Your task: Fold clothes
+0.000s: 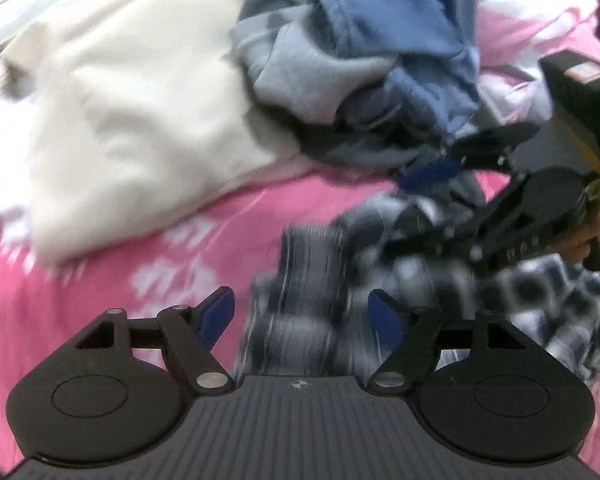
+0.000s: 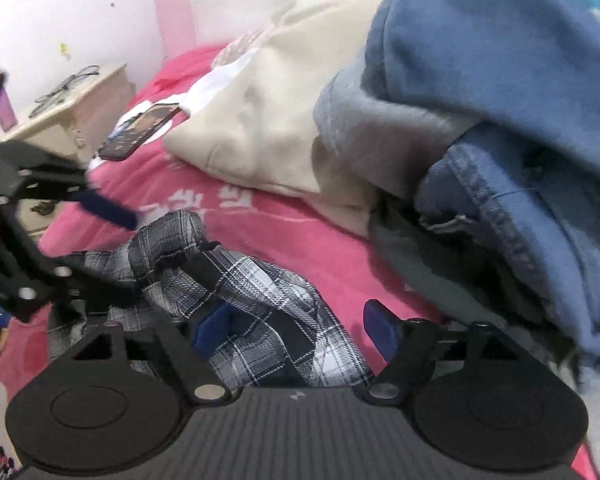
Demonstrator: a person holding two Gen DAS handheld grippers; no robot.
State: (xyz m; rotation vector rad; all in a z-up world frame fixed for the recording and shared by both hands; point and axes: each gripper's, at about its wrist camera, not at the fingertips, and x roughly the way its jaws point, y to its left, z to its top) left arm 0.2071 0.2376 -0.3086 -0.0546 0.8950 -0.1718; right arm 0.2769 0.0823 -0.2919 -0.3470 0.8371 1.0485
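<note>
A black-and-white plaid garment (image 1: pixel 320 280) lies crumpled on the pink bedspread (image 1: pixel 140 260); it also shows in the right wrist view (image 2: pixel 260 292). My left gripper (image 1: pixel 302 316) is open just above its near edge, fabric between the blue pads. My right gripper (image 2: pixel 294 328) is open over the same garment, with cloth lying between its fingers. The right gripper shows in the left wrist view (image 1: pixel 420 204), and the left gripper in the right wrist view (image 2: pixel 112 240), open, its blue finger (image 2: pixel 108 208) above the cloth.
A cream garment (image 1: pixel 132 112) lies behind on the bed. A pile of blue denim and grey clothes (image 2: pixel 500 140) rises at the right. A phone (image 2: pixel 140 130) lies on the bedspread. A bedside table (image 2: pixel 60 108) with glasses stands at the left.
</note>
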